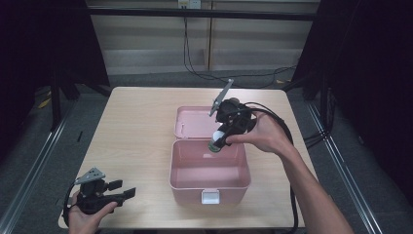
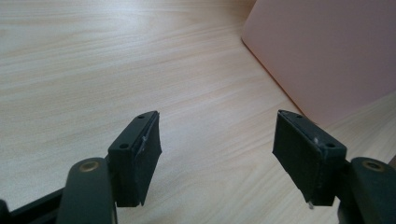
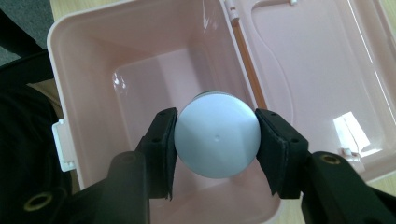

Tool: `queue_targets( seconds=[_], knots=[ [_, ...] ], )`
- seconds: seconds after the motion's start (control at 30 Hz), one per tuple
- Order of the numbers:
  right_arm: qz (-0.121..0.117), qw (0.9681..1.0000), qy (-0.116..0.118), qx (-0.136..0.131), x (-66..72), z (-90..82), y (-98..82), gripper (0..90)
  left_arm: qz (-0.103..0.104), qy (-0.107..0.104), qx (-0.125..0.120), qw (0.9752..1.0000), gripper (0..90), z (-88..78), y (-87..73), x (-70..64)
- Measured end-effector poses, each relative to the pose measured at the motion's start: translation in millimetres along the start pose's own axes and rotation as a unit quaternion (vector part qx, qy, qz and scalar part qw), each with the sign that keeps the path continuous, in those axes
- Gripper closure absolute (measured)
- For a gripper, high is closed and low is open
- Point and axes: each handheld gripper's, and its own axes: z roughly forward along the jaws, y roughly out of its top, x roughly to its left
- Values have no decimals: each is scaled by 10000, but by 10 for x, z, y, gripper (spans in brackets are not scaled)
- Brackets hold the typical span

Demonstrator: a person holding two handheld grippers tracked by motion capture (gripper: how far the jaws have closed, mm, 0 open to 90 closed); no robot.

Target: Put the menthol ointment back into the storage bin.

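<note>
Pale wood grain covers the desk [image 1: 141, 126], which stands between dark curtains with a grey floor around it. On it sits a pink box [image 1: 209, 183], lid [image 1: 195, 122] thrown back flat behind it and a white latch [image 1: 210, 196] on the near wall.

From above, the right tool [image 1: 217, 143] hangs over the far rim of the box, pointing down, with a small bottle [image 1: 217, 141] clamped between its jaws; a white top and a dark green band show on the bottle there. The right gripper view looks straight down on that bottle's round white cap [image 3: 217, 140], both black pads [image 3: 161, 149] pressing its sides, the bare pink floor of the box below and the inside of the lid off to one side. That view hides the bottle's body behind the cap.

Near the desk's front left corner, the left tool [image 1: 125, 190] rests in the person's hand, well apart from the box. Its own view shows the jaws standing wide open with nothing between them, bare wood beneath and a pink wall of the box [image 2: 327, 56] just ahead to the right.
</note>
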Motion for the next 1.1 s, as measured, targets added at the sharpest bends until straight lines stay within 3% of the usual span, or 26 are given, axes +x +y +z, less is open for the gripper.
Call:
queue_targets(
  seconds=[0.33, 0.77, 1.1],
  knots=[
    [-162, 9999, 12, 27, 9, 73, 144, 511, -93, 28, -13, 10000, 309, -2, -4, 11],
    [-527, 9985, 88, 147, 82, 217, 405, 511, -57, 3, 6, 10000, 309, -1, -1, 9],
    [-679, 9973, 183, 223, 55, 339, 477, 511, -88, 13, 29, 10000, 311, 11, 5, 18]
  ],
)
